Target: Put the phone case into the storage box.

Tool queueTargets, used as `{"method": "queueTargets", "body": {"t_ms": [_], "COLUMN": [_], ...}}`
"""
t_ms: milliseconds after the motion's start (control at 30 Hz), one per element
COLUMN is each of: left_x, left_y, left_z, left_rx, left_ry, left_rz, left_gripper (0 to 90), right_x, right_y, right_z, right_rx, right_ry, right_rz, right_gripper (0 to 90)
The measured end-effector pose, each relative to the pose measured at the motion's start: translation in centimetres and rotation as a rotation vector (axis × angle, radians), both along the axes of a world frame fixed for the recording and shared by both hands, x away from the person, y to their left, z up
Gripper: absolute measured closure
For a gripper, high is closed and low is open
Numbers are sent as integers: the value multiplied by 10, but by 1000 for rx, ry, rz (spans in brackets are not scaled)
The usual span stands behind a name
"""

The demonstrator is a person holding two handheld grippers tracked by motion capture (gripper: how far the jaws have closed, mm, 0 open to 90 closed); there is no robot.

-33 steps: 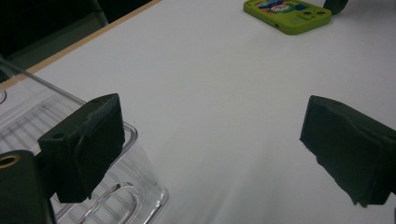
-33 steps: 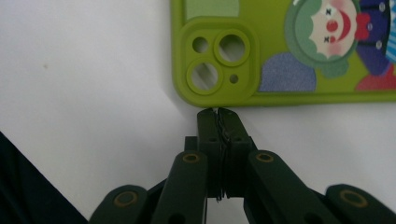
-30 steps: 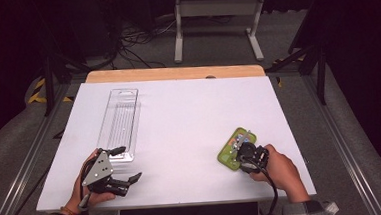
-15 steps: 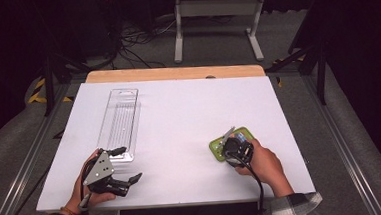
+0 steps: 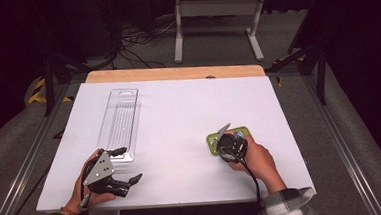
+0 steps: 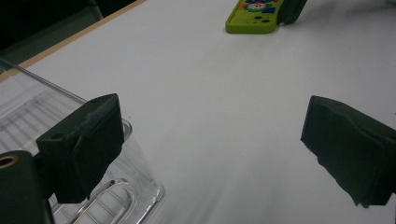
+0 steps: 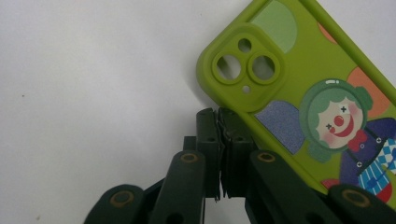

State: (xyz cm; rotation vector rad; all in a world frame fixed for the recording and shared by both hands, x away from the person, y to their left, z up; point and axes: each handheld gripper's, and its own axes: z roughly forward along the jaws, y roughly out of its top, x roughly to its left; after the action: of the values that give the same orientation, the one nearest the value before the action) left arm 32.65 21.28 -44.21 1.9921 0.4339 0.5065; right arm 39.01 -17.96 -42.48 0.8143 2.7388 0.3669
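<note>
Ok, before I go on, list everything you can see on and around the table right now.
Phone case: one, green with a clown print, right near part of the table, lying flat.
Clear plastic package: one, transparent, left side of the table.
Table: one, white top with a wooden far edge.
Metal stand: one, grey, on the floor beyond the table.
Cables: several, dark, on the floor behind.
Left gripper: black, jaws open, near left edge.
Right gripper: black, jaws together at the case's edge.
Hands: two, on the grippers.
</note>
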Motion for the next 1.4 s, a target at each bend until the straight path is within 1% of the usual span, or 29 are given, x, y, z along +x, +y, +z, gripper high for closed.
{"method": "queueTargets", "body": {"t_ms": [33, 133, 167, 200, 233, 267, 300, 333, 367, 400, 433, 500, 533, 567, 600, 633, 667, 700, 733, 800, 833, 933, 1000, 1067, 1167, 1267, 1300, 1333, 1400], "left_x": [0, -1, -1, -1, -1, -1, -1, 0, 0, 0, -1, -1, -1, -1, -1, 0, 0, -1, -1, -1, -1, -1, -1, -1, -1, -2, -2, -1, -1], "left_y": [1, 1, 1, 2, 2, 2, 2, 2, 1, 0, 0, -1, -1, -1, -1, -1, -1, 0, 0, 0, 0, 0, 1, 1, 2, 3, 4, 4, 4], "left_z": [1, 1, 1, 1, 1, 1, 1, 1, 0, 0, 0, 0, 0, 0, 0, 0, -1, -1, -1, 0, 0, 0, 0, 0, 0, 0, 0, 0, 0], "left_rx": [8, 1, 3, -1, 0, -5, -3, 0, 1, 6, 9, 2, 3, 5, 5, 8, 3, 0, 0, -2, -2, -2, -10, -17, -23, -32, -35, -36, -30], "left_ry": [-9, -7, -8, -2, -4, 0, 2, -1, 0, -4, -5, 6, 6, 5, 5, 3, 12, 11, 11, 9, 11, 31, 42, 48, 57, 67, 73, 77, 77], "left_rz": [-1, 4, 3, -1, 1, 1, 1, 3, 3, 1, 1, -2, -1, 1, 1, 3, -2, -5, -5, -2, -1, -5, -7, -3, -5, 2, -1, -4, -6], "left_gripper": [64, 65, 64, 65, 65, 65, 65, 65, 65, 64, 64, 64, 65, 65, 65, 65, 65, 65, 65, 65, 65, 67, 69, 69, 70, 72, 73, 73, 74], "right_x": [-1, -5, -7, -8, -11, -15, -16, -18, -18, -16, -14, -6, -1, 2, 2, 7, 10, 12, 12, 21, 26, 38, 46, 53, 62, 69, 69, 71, 74], "right_y": [-1, -5, -8, -9, -12, -16, -18, -19, -19, -19, -19, -18, -17, -17, -17, -14, -12, -10, -10, -9, -9, -9, -9, -8, -5, -1, 0, 2, 3], "right_z": [1, 3, 5, 6, 8, 12, 14, 17, 19, 22, 24, 26, 28, 29, 29, 30, 30, 29, 29, 27, 27, 27, 26, 24, 19, 17, 16, 14, 12], "right_rx": [4, 12, 17, 18, 23, 24, 27, 35, 31, 8, -15, -42, -52, -56, -56, -75, -99, -123, -123, -159, -164, -180, -180, -167, -192, -212, -211, -212, -207], "right_ry": [-2, -8, -22, -35, -58, -88, -110, -132, -142, -143, -138, -111, -105, -102, -102, -78, -65, -52, -52, -35, -18, 7, 31, 74, 98, 95, 95, 107, 135], "right_rz": [3, 37, 52, 65, 94, 131, 152, 171, 184, 207, 228, 253, 281, 303, 303, 352, 367, 378, 378, 396, 406, 424, 436, 446, 459, 484, 483, 501, 514], "right_gripper": [842, 803, 766, 716, 652, 549, 487, 439, 393, 317, 285, 203, 151, 139, 139, 131, 130, 126, 126, 129, 125, 115, 125, 126, 129, 151, 160, 163, 171]}}
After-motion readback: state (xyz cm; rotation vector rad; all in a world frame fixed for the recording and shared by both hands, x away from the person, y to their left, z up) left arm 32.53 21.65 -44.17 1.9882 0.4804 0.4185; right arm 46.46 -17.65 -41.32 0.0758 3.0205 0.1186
